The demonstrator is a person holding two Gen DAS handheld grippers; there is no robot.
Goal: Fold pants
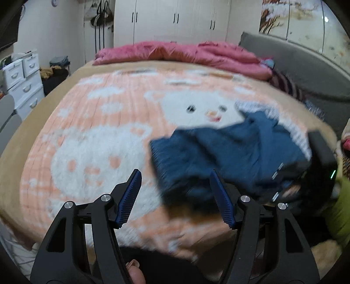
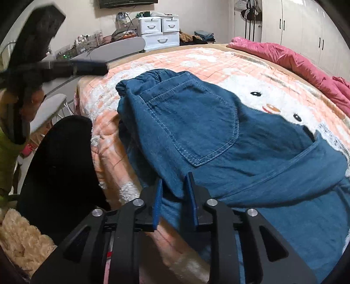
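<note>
Blue denim pants (image 2: 207,122) lie bunched on a peach blanket (image 2: 196,59) that covers the bed, back pocket up and elastic waist toward the far left. My right gripper (image 2: 175,177) stands at their near edge, jaws a little apart, with a fold of denim lying loosely between the pads. In the left wrist view the pants (image 1: 229,157) are blurred and lie ahead and to the right. My left gripper (image 1: 175,172) hovers over the blanket, open wide and empty, its right finger (image 1: 221,196) beside the pants' near edge. The right gripper's black housing (image 1: 321,153) is at the pants' right side.
A rolled pink quilt (image 1: 181,52) lies along the far side of the bed, with a grey headboard (image 1: 306,65) at the right. White drawers (image 2: 161,32) and white wardrobes (image 1: 175,19) line the walls. A person's dark leg (image 2: 61,163) is at the bed's near edge.
</note>
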